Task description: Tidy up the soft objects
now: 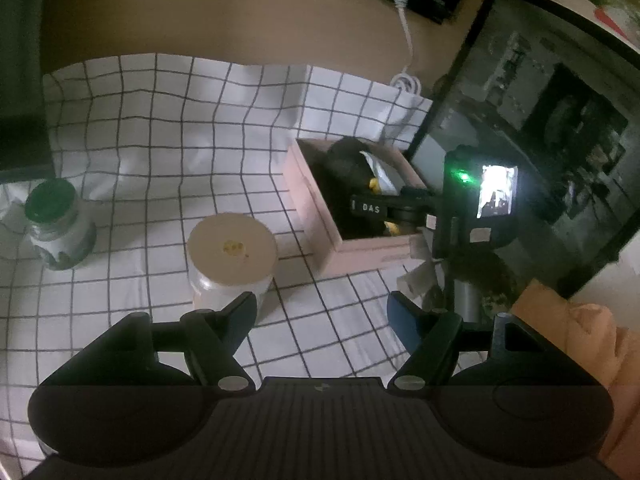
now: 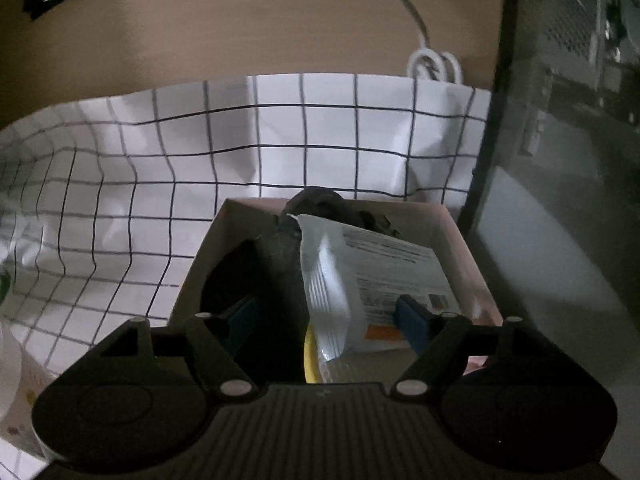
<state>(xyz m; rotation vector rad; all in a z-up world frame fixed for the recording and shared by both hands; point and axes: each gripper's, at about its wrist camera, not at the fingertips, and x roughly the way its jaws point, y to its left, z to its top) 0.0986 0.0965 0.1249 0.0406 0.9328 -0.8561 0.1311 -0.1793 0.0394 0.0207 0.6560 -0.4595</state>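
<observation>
On the far left of the checked cloth point(image 1: 160, 128) stands one green-lidded jar point(image 1: 56, 226), and next along, one pale tub point(image 1: 230, 258) with a flat lid. The left gripper point(image 1: 320, 314) hangs just this side of the tub with its jaws apart and nothing between them. Further right sits the single pink box point(image 1: 316, 216), and here the work is: a dark plush toy point(image 2: 280, 256) lies inside it (yellow bits show at its lower end), with one white packet point(image 2: 376, 276) leaning across it. The right gripper point(image 2: 326, 320) is down in the box, jaws spread — the packet's lower corner sits between them, yet the pads do not seem to press on it. My reading is that the packet is at the dropping-off stage. The next move calls for lifting the right gripper straight up and clear without dragging the packet out, then finding whatever soft thing remains — possibly the orange cloth point(image 1: 576, 332) at far right.
</observation>
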